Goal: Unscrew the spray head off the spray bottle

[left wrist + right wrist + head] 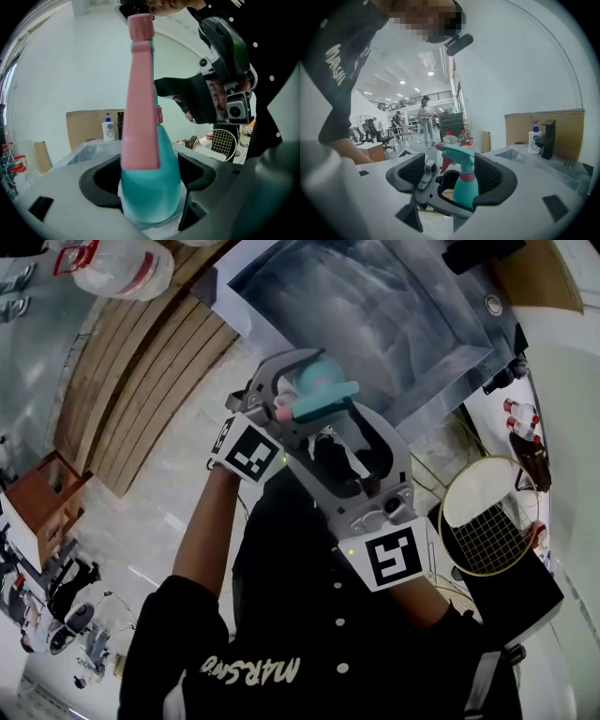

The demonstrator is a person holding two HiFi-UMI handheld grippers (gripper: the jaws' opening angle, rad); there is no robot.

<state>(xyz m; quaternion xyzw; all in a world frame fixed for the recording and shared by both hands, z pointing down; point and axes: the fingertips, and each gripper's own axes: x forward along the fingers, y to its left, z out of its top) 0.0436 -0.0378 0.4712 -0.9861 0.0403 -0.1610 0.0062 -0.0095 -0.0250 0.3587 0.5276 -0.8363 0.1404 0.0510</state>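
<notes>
At upper centre of the head view, the left tongs (281,390) hold the teal spray bottle (323,390), with the right tongs (333,442) just below. In the left gripper view, the jaws clamp the bottle's body, its long axis upright. In the right gripper view, the jaws stand wide, with the spray head (458,157) lined up between them, untouched.
</notes>
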